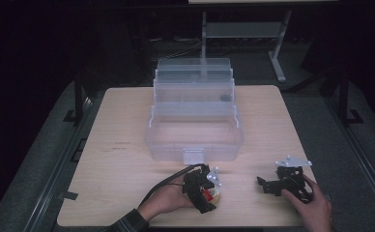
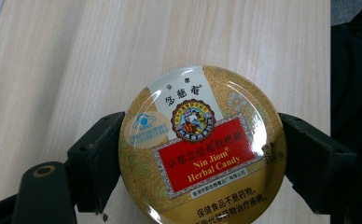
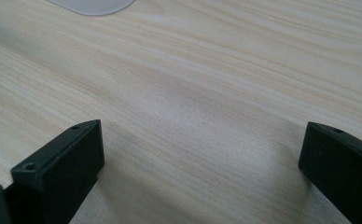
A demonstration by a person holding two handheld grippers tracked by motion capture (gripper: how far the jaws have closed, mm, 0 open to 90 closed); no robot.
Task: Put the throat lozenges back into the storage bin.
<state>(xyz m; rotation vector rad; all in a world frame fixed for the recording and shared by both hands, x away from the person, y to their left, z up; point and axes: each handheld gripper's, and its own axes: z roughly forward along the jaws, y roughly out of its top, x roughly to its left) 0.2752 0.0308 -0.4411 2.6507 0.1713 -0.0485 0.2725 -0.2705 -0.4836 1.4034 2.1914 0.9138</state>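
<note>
A round gold candy tin [image 2: 202, 144] with a red "Nin Jiom Herbal Candy" label lies flat on the wooden table near its front edge. My left gripper [image 2: 201, 161] is shut on it, one black jaw pressed to each side of the rim. From the high view, the tin [image 1: 215, 195] peeks out under the left gripper [image 1: 206, 189], held by a hand in a striped sleeve. Off to the right, my right gripper [image 1: 268, 178] rests low over the table in the other hand. Its jaws [image 3: 200, 158] stand wide open over bare wood.
A clear plastic toolbox [image 1: 195, 152] stands open in the table's middle, its tiered trays stepped back behind the deep bottom tub. A corner of it [image 3: 93, 5] shows in the right gripper view. The table's front edge [image 1: 176, 225] is close to both hands.
</note>
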